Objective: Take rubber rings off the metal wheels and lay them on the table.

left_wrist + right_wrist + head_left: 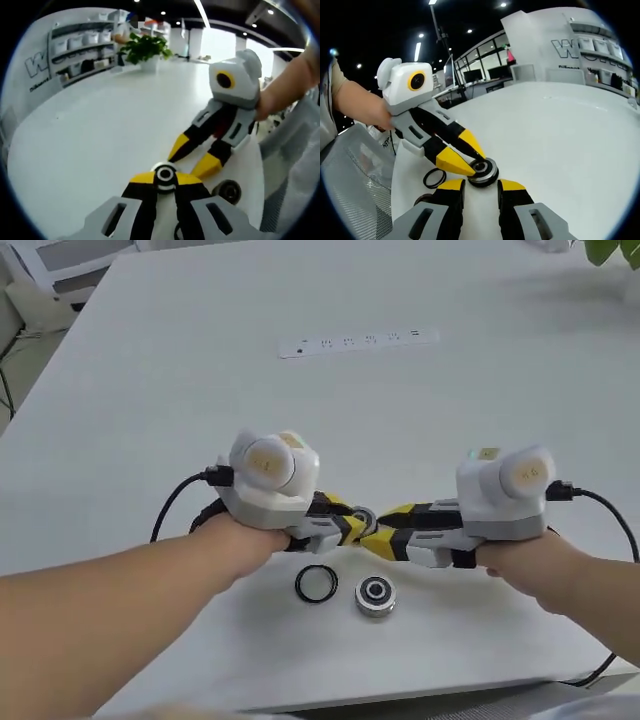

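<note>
Head view downward, close gripper views face-to-face, sharing wheel (485, 172)

Two metal wheels counted: first wheel (362, 520), second wheel (375, 595). One loose rubber ring (316, 584). One power strip (357, 342). Fitted rings: possibly one, unclear.

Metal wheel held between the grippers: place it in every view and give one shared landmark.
Head view: metal wheel at centre, between facing yellow jaw tips.
Left gripper view: wheel bottom centre, in own jaws.
Right gripper view: wheel below centre, just ahead of own jaws.
Landmark: left gripper, yellow tips shut on it in every view.
</note>
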Available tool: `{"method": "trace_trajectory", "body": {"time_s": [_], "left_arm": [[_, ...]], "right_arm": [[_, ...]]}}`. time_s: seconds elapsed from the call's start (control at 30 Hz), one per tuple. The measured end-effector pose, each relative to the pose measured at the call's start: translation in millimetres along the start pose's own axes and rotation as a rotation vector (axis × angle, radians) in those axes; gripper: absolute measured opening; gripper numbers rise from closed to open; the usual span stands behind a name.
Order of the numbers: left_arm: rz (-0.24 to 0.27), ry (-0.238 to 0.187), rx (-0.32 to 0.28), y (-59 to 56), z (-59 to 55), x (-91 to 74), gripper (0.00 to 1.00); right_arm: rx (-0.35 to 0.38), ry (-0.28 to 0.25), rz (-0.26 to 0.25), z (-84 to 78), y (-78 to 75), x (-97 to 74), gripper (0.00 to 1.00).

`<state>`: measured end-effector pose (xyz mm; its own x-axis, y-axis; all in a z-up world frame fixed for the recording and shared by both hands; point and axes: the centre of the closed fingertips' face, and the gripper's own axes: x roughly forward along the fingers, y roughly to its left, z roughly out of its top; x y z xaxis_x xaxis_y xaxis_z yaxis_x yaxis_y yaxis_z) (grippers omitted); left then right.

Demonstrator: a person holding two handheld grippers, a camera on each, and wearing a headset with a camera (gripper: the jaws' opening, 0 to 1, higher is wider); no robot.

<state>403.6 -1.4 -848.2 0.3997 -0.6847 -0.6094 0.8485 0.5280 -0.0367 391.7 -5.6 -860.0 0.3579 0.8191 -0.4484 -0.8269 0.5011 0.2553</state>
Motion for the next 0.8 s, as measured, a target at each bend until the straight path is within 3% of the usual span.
{"method": "trace_trajectory", "body": {"time_s": [0.33,0.8], "left_arm": [[0.022,0.004,-0.010,0.3,-0.1,-0.7,0.14],[0.030,0.004,-0.014,0.7,0.0,-0.4,0.14]], "right_arm": [[-0.017,-0.001,-0.010,1.3,0.0,2.6,0.22],[-0.072,0.020,-0.022,-3.7,0.7,-1.8,0.12]]}}
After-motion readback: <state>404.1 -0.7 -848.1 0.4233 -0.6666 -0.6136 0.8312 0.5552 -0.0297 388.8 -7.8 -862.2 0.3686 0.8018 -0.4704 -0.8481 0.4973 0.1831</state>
